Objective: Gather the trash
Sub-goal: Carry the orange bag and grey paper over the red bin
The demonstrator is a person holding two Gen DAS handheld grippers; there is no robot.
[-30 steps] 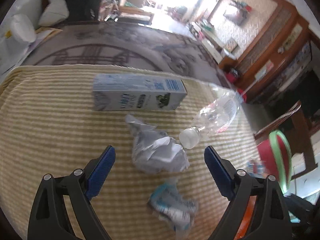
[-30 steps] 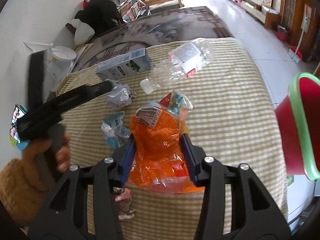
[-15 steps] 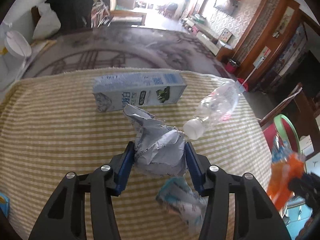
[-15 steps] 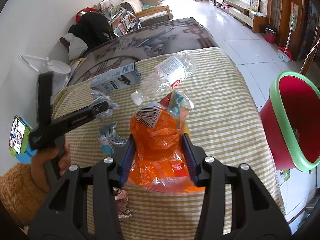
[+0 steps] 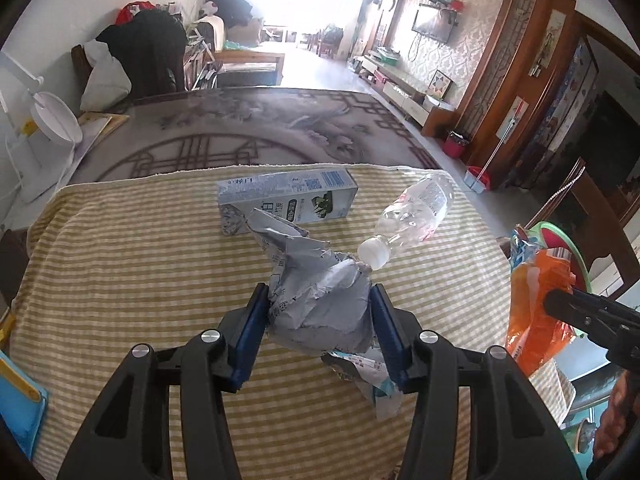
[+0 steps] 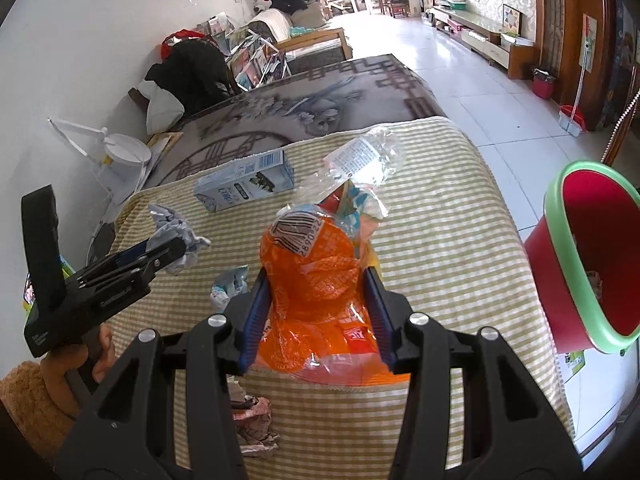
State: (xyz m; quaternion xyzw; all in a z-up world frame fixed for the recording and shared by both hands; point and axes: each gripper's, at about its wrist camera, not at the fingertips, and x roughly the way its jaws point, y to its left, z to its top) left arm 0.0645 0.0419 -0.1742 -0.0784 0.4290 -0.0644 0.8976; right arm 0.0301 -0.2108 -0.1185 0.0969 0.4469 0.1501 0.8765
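Observation:
My left gripper (image 5: 318, 334) is shut on a crumpled grey paper wad (image 5: 318, 300) and holds it above the striped tablecloth (image 5: 120, 280). From the right wrist view the same wad (image 6: 176, 236) sticks out of the left gripper's tip. My right gripper (image 6: 318, 320) is shut on an orange plastic bag (image 6: 316, 276), also raised; the left wrist view shows that bag (image 5: 536, 308) at the right. A red bin with a green rim (image 6: 592, 256) stands beside the table on the right.
On the cloth lie a blue-white carton (image 5: 286, 202), a clear plastic bottle (image 5: 412, 216), a small blue-white wrapper (image 6: 230, 286) and a pinkish crumpled scrap (image 6: 254, 420) near the front edge. A grey patterned rug (image 5: 256, 132) and a white fan (image 5: 54, 120) lie beyond.
The left gripper closed on the grey paper wad and lifted it off the cloth. The right gripper kept hold of the orange bag, and the red bin came further into its view.

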